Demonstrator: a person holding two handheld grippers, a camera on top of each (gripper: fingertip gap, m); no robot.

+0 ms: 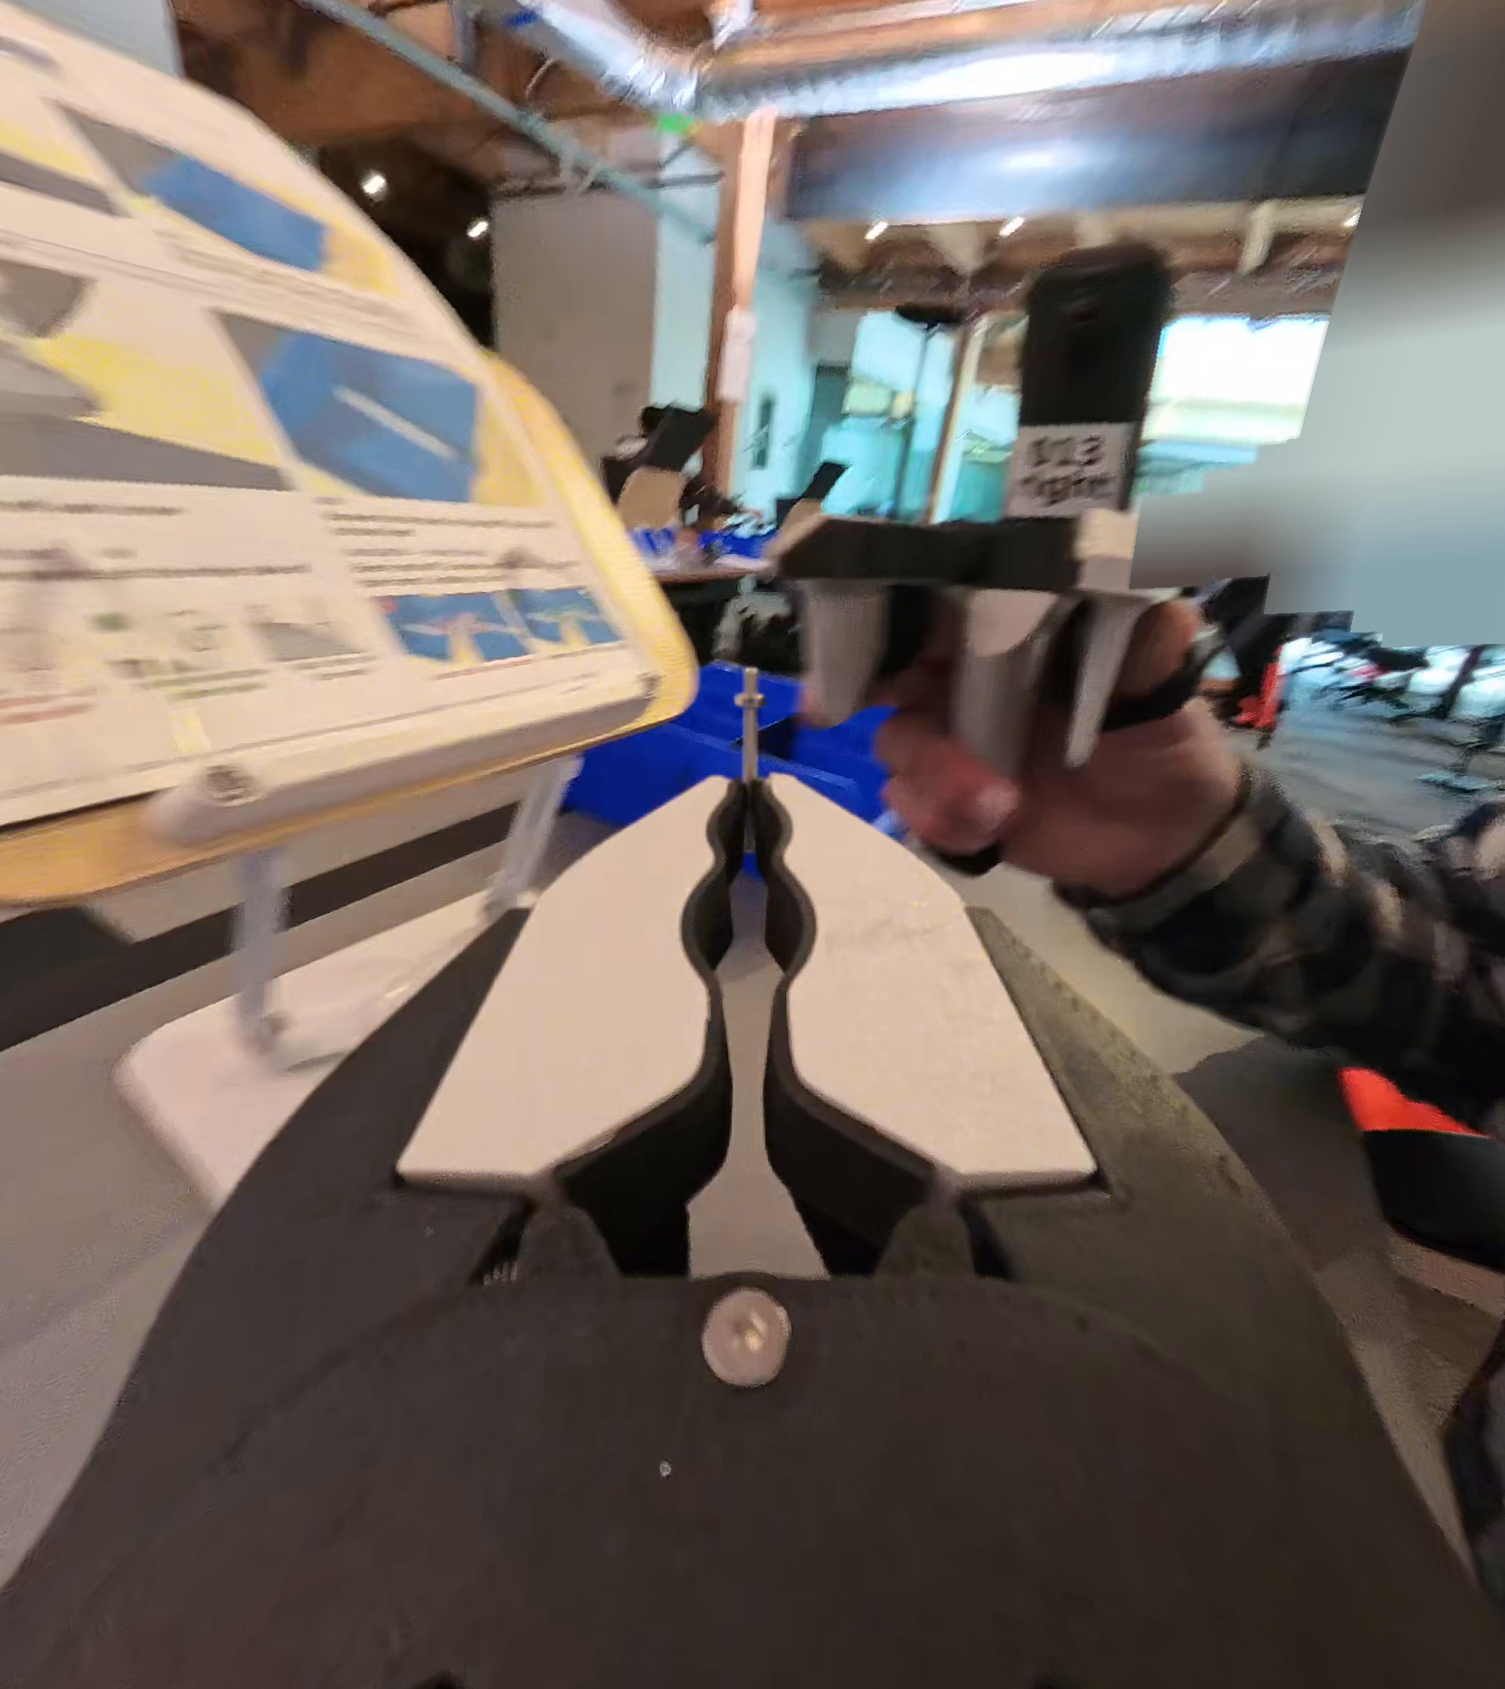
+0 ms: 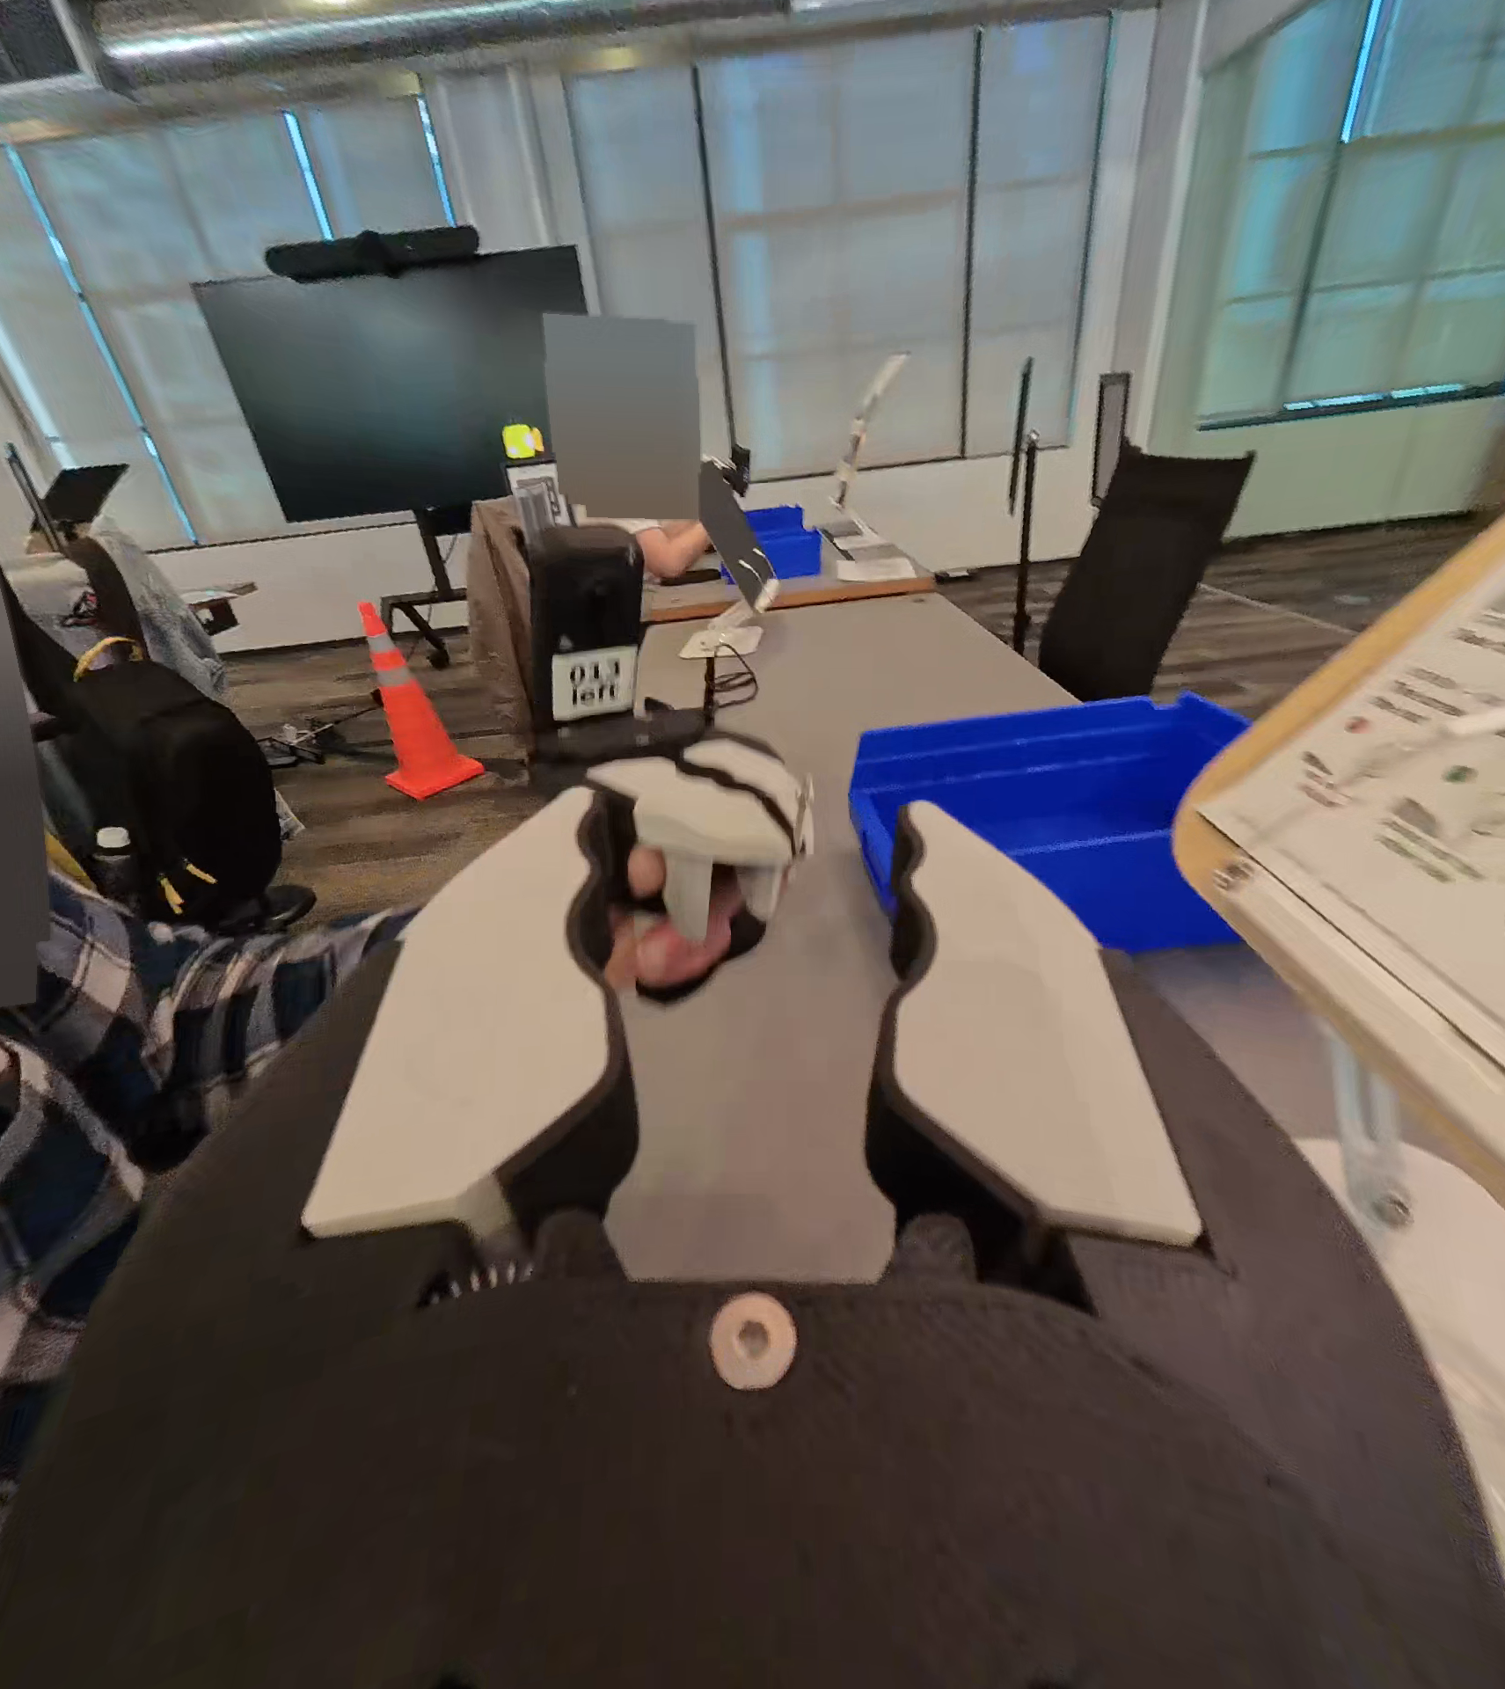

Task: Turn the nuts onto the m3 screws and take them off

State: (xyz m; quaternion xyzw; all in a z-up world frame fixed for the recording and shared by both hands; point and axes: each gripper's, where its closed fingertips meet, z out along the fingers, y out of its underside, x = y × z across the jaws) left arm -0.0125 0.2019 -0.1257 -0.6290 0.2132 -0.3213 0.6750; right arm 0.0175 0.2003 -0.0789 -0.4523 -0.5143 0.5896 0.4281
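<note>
- The left gripper (image 1: 747,793), black-bodied with pale grey finger plates, points forward and level; its tips are pressed together on a thin silver metal pin with a small collar (image 1: 747,731), which stands upright out of the tips.
- The right gripper (image 2: 748,827) is tilted down over the grey table top (image 2: 867,676); its fingers are spread wide with only bare table between them.
- Just past the pin lies a blue plastic bin (image 1: 684,740); the right wrist view shows its open inside (image 2: 1050,804).
- A person's hand (image 1: 1059,786), in a plaid sleeve, grips the right gripper's handle to the right.
- Only the left wrist view shows the pin; only the right shows an orange traffic cone (image 2: 415,713) and a dark screen (image 2: 392,393) far off.
- A tilted wooden board with printed sheets (image 1: 255,512) stands on the left.
</note>
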